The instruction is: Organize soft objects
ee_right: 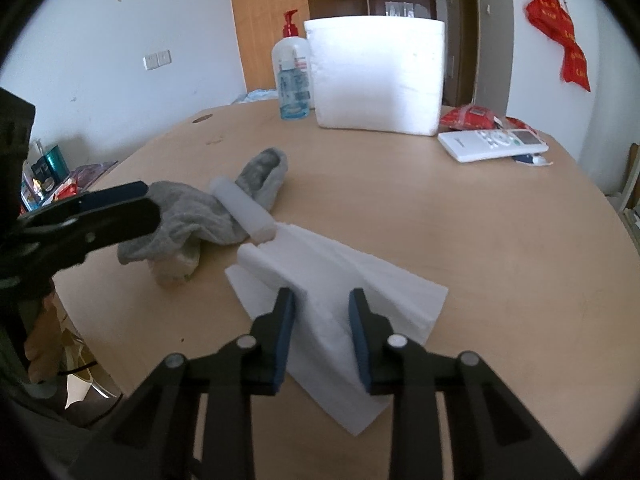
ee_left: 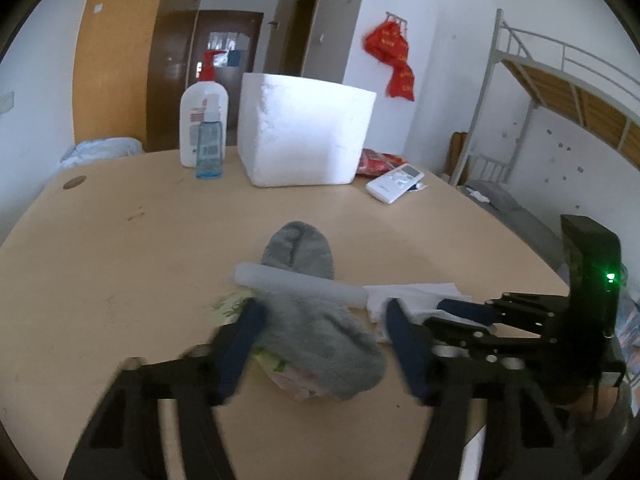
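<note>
Barely started: soft items loose on the counter, none visibly in the white foam box point(ee_right: 378, 76).
Left claw point(ee_left: 320, 344) half open astride the grey knit sock point(ee_left: 320, 332), pads not clearly pressing; the sock lies on a pale patterned cloth point(ee_left: 296, 384) under a white foam tube point(ee_left: 300, 285). Right claw point(ee_right: 322, 340) narrow, straddling a ridge of folded white tissue point(ee_right: 360, 280); grip unclear. Round tan wooden counter point(ee_right: 440, 220), bottles, remote; bunk bed point(ee_left: 560, 92), white walls.
</note>
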{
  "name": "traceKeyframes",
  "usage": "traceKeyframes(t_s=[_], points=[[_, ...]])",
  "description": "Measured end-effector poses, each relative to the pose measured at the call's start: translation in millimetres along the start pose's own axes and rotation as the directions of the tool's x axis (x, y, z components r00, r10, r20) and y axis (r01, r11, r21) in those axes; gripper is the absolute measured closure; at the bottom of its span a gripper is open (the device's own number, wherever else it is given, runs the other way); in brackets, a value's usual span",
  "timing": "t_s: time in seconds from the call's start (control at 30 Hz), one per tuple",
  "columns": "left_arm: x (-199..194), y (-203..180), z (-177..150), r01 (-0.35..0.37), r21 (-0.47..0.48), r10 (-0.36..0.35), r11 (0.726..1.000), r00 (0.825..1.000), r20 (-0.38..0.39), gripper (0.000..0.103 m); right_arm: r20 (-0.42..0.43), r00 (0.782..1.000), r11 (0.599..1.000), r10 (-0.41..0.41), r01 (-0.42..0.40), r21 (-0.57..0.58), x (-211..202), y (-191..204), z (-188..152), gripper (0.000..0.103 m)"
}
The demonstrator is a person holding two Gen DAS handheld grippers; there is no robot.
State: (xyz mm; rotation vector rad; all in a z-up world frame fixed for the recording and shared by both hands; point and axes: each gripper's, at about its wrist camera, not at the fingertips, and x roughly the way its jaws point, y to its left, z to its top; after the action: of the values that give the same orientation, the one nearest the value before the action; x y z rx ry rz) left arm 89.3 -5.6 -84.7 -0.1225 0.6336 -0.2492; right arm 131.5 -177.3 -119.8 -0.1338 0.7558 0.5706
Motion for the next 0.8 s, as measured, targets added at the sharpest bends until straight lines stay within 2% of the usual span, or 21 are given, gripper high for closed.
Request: traceKeyframes(t_s=[0.03, 0.1, 0.3, 0.47, 0.73, 0.8], points=[[0, 0, 0, -0.006, 0.002, 0.006, 1.000, 1.000, -0.003, 0.058, 0.001, 1.000, 1.000, 0.002, -0.002, 0.001, 0, 0, 0, 0.071], [4, 0, 0, -0.026, 0.014, 0.026, 1.000, 0.999, -0.021, 0.080, 0.002, 1.000, 1.000, 0.009, -0.009, 0.008, 0, -2, 0, 0.071], [9, -3, -3, -0.021, 0.038, 0.023, 0.999, 0.998, -0.050, 0.095, 0.005, 1.000, 1.000, 0.016, -0.016, 0.014, 0, -4, 0, 0.071], [8, -6, -2, -0.007, 0.038, 0.009, 0.999, 0.999, -0.046, 0.096, 0.005, 1.000, 1.000, 0.018, -0.018, 0.025, 0, -5, -1, 0.071], [-9, -3, 16, 0.003, 0.034, -0.004, 0.999, 1.000, 0.021, 0.096, 0.033, 0.999, 0.997, 0.022, -0.024, 0.071, -8, -11, 1, 0.071], [-14, -4, 24, -0.002, 0.045, 0.000, 0.999, 0.999, 0.044, 0.102, 0.042, 0.999, 0.997, 0.023, -0.026, 0.070, -11, -11, 3, 0.071]])
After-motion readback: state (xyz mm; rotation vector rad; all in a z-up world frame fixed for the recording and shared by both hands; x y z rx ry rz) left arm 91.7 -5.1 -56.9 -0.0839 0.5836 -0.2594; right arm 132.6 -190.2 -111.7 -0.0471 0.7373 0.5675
